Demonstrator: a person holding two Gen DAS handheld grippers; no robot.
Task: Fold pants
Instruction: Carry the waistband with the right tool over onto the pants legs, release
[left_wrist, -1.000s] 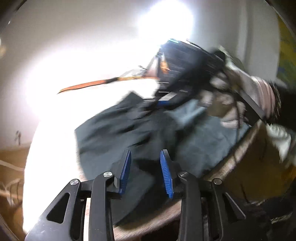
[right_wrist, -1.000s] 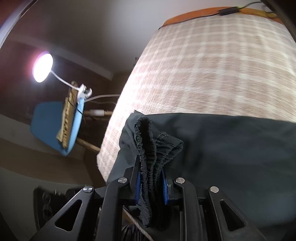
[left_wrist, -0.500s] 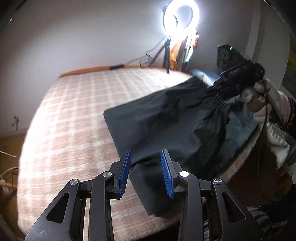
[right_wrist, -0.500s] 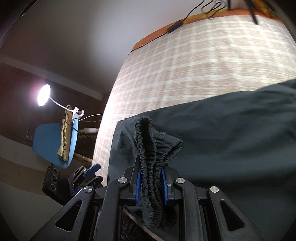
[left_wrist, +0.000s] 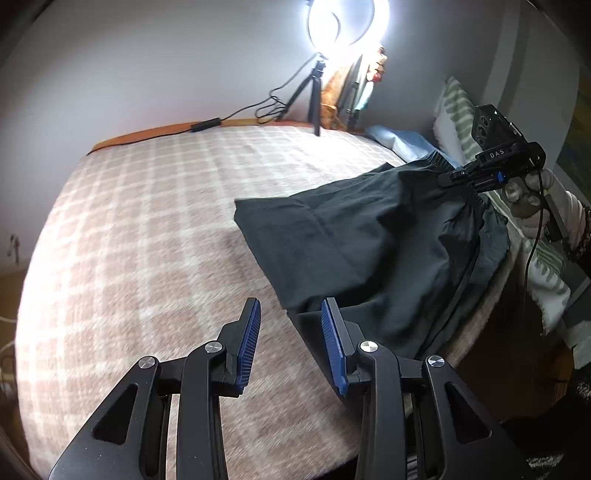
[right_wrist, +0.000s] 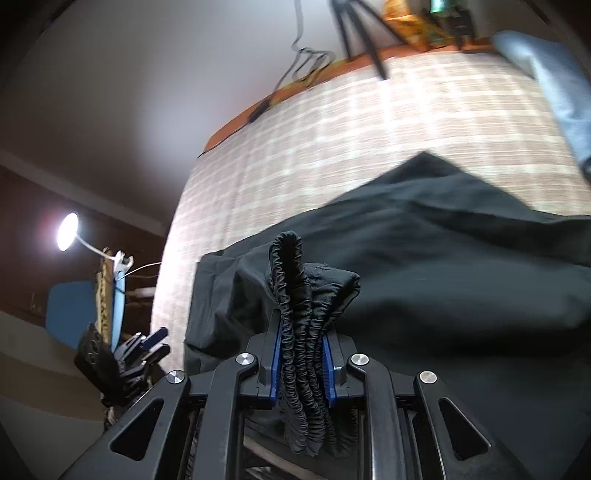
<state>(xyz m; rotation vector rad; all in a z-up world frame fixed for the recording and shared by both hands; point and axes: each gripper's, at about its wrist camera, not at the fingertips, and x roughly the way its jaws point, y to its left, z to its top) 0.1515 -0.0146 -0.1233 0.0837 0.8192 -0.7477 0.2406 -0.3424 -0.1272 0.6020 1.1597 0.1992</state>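
Observation:
Dark pants (left_wrist: 354, 236) lie folded on the right part of a checked bed cover (left_wrist: 147, 221); they also fill the lower right wrist view (right_wrist: 424, 266). My right gripper (right_wrist: 301, 354) is shut on the gathered elastic waistband (right_wrist: 295, 302) and holds it up; it shows in the left wrist view (left_wrist: 480, 173) at the far right. My left gripper (left_wrist: 290, 339) is open and empty, just above the bed at the near leg end of the pants; it shows small in the right wrist view (right_wrist: 144, 350).
A ring light on a tripod (left_wrist: 343, 33) stands at the bed's far edge with cables. Pillows (left_wrist: 454, 110) lie at the far right. A blue chair and a desk lamp (right_wrist: 68, 232) stand beside the bed. The bed's right edge (left_wrist: 491, 295) is close to the pants.
The left gripper has swung left, now over bare cover at the pants' leg end. The right gripper has carried the waistband further over the bed, still shut on it.

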